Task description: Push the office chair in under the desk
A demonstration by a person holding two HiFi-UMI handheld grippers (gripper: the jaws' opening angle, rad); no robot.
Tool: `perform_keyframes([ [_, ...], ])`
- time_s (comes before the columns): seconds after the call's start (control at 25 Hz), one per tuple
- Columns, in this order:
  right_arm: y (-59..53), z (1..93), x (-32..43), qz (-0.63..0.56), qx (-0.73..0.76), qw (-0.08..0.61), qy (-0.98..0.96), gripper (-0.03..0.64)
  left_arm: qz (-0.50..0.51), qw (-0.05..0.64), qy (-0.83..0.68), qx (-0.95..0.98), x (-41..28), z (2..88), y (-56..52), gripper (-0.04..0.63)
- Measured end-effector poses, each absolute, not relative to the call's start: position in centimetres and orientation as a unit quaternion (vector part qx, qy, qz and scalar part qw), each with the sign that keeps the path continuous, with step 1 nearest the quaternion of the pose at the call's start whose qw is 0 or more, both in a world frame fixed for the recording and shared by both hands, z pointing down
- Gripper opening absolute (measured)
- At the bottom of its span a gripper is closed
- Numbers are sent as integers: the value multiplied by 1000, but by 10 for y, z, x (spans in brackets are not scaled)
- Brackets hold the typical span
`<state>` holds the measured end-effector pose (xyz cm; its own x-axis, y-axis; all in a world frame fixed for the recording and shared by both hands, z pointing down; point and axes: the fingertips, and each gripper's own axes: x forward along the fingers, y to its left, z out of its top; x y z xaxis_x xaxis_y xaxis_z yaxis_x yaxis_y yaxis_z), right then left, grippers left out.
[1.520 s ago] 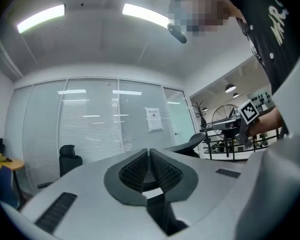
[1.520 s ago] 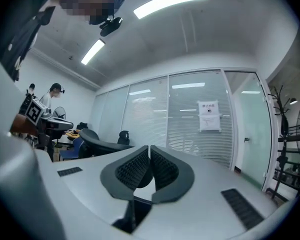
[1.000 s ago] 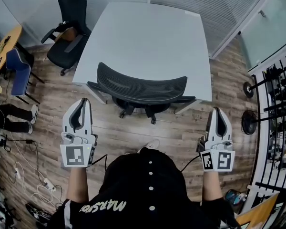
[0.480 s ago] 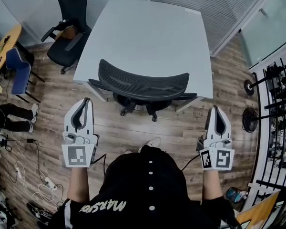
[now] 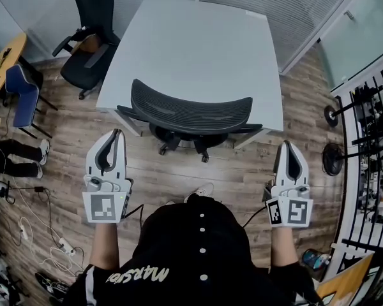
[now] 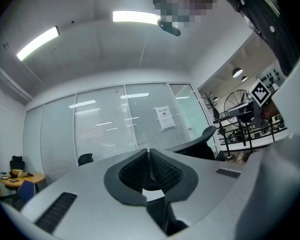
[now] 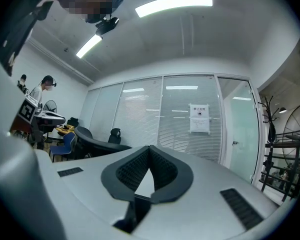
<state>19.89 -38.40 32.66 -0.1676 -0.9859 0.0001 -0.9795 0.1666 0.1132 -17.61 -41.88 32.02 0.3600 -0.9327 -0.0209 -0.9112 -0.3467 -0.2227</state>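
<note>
The black mesh office chair (image 5: pixel 190 113) stands at the near edge of the white desk (image 5: pixel 191 37), its seat under the top and its curved back facing me. My left gripper (image 5: pixel 118 132) hovers over the wood floor left of the chair, apart from it, jaws shut and empty. My right gripper (image 5: pixel 287 145) hangs to the chair's right near the desk corner, shut with nothing in it. In the left gripper view the shut gripper (image 6: pixel 149 151) points over the chair back (image 6: pixel 197 143). In the right gripper view the shut gripper (image 7: pixel 149 148) has the chair back (image 7: pixel 97 144) at its left.
A second black chair (image 5: pixel 89 37) stands left of the desk. A blue chair (image 5: pixel 22 91), a round wooden table (image 5: pixel 3 59) and a person's legs (image 5: pixel 16 155) are at the far left. Cables (image 5: pixel 25 228) lie on the floor. A black rack (image 5: pixel 373 139) lines the right.
My left gripper has drifted slightly to the right. The chair, the desk and my right gripper look the same.
</note>
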Motion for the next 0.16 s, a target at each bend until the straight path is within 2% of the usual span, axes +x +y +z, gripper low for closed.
perform_keyframes([
  [0.16, -387, 325, 196, -46, 642, 38, -764, 28, -56, 102, 560, -820, -176, 319, -421, 28],
])
